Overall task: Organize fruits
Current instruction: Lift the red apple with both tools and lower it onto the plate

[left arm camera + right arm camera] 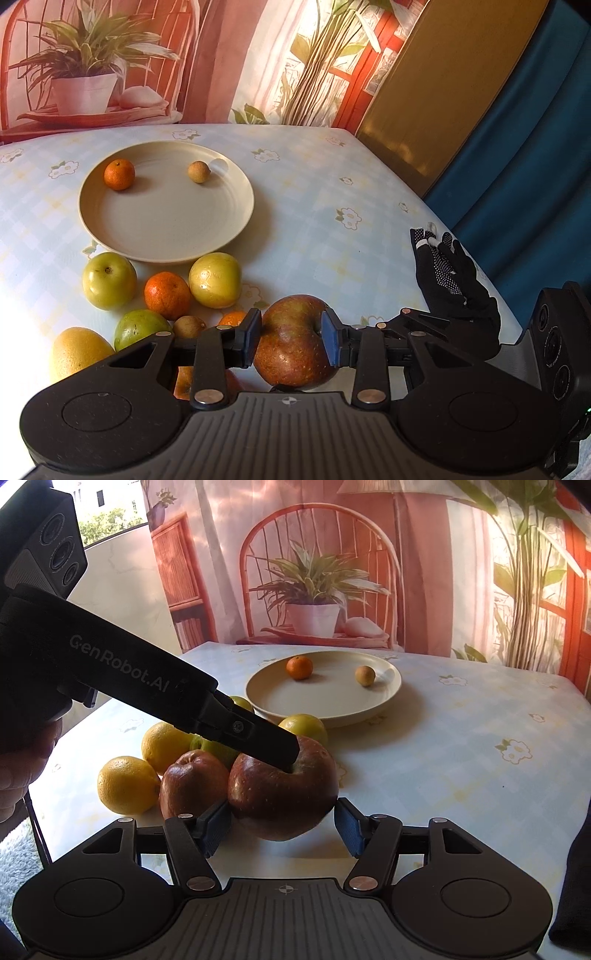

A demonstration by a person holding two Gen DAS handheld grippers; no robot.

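- Left gripper (291,338): your blue pads are clamped on either side of the large round red-brown apple (295,341). In the right wrist view the finger reaches down over the apple's top.
- Right gripper (282,825): jaws spread around the same apple (282,794). The left pad looks to touch it, the right pad stands clear, so no grip here.
- Round cream ceramic plate (166,236), the landmark: beyond the apple, holding a small orange mandarin (119,174) and a small tan round fruit (198,171).
- Loose pile beside the apple, nearer than the plate: yellow-green fruits, oranges, yellow lemons, and a second red apple (194,782).
- Step in hand, as judged: picking the apple for the plate. Next calls for lifting clear of the pile and setting down on bare plate.
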